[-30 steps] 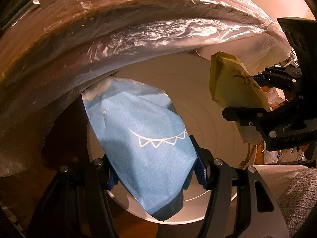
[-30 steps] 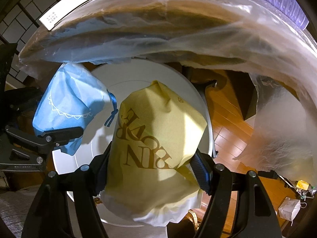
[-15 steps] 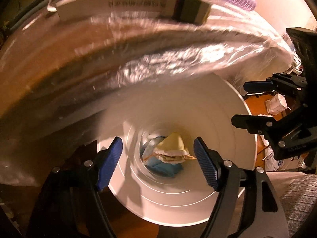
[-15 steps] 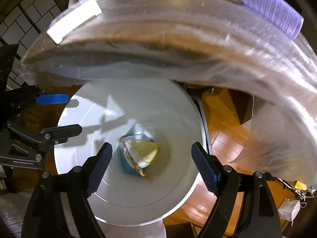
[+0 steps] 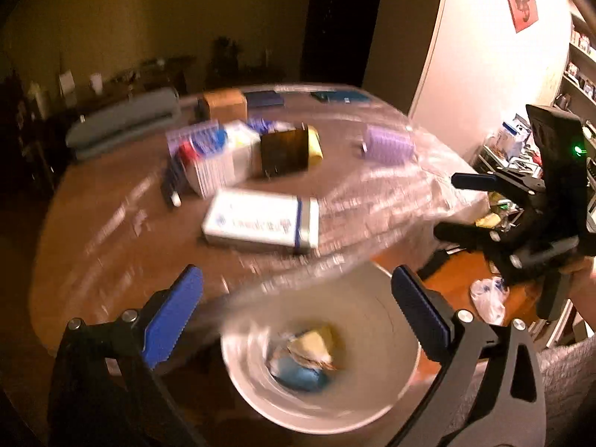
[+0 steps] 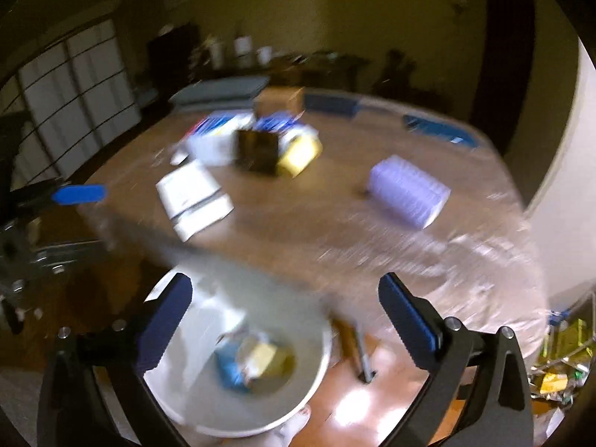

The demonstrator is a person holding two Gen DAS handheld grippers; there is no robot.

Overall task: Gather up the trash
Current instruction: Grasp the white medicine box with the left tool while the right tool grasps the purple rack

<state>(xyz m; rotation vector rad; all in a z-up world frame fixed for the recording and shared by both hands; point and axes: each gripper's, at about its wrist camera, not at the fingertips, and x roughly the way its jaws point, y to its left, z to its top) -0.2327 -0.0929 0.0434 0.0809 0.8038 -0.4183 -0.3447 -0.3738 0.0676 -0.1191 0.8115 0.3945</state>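
Note:
A white trash bin [image 5: 372, 298] stands on the floor under the table's near edge. A crumpled blue bag [image 5: 301, 376] and a yellow bag [image 5: 316, 339] lie at its bottom. My left gripper [image 5: 294, 275] hangs above the bin, its jaws opening with nothing between them. My right gripper [image 6: 284, 281] is also over the bin [image 6: 298, 391], jaws opening and empty, above the blue bag [image 6: 229, 368] and the yellow bag [image 6: 264, 357]. In the left wrist view the right gripper [image 5: 449, 204] sits at the right edge. Both views are blurred.
A round brown table [image 5: 111, 223] under clear plastic sheeting holds a white box [image 5: 260, 219], a purple roll [image 5: 387, 145], a dark box [image 5: 285, 152] and several packets. A white plastic bag [image 5: 488, 298] lies on the wooden floor at right, by cluttered shelves.
Both grippers let go of their bags, blue from the left and yellow from the right, which dropped into the bin. Both jaws widened and both grippers rose and tilted up, bringing the tabletop into view.

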